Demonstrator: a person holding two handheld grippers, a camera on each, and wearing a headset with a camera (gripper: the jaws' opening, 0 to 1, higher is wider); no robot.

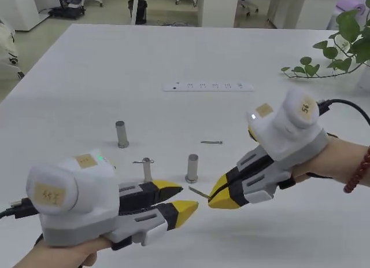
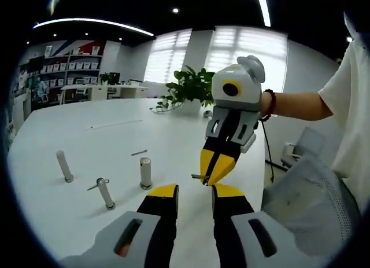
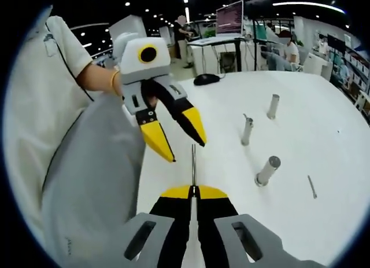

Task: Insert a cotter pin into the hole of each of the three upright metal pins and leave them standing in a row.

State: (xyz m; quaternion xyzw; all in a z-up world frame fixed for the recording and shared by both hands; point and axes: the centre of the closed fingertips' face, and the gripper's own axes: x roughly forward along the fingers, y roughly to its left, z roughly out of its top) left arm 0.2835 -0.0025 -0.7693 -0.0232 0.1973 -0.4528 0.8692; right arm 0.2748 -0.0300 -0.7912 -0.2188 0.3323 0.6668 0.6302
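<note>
White desk (image 1: pixel 87 77) in an open office, plant (image 1: pixel 347 36) at its far right corner. Right tongs (image 1: pixel 213 200) closed tight on a held cotter pin (image 1: pixel 200 193), gripped by one end, the free end poking out toward the left tongs (image 1: pixel 186 199), near their tips and clear of the desk. Left tongs spread apart, gripping nothing, tips aimed at that free end. Just beyond both sets of tips, near metal pin (image 1: pixel 192 167), upright. To its left, middle metal pin (image 1: pixel 147 169), upright, with an inserted cotter pin (image 1: pixel 143 161) through its top. Farther left and back, far metal pin (image 1: pixel 121 134), upright. Loose cotter pin (image 1: pixel 211 142) flat on the desk behind the near metal pin. Power strip (image 1: pixel 208 86) well beyond.
</note>
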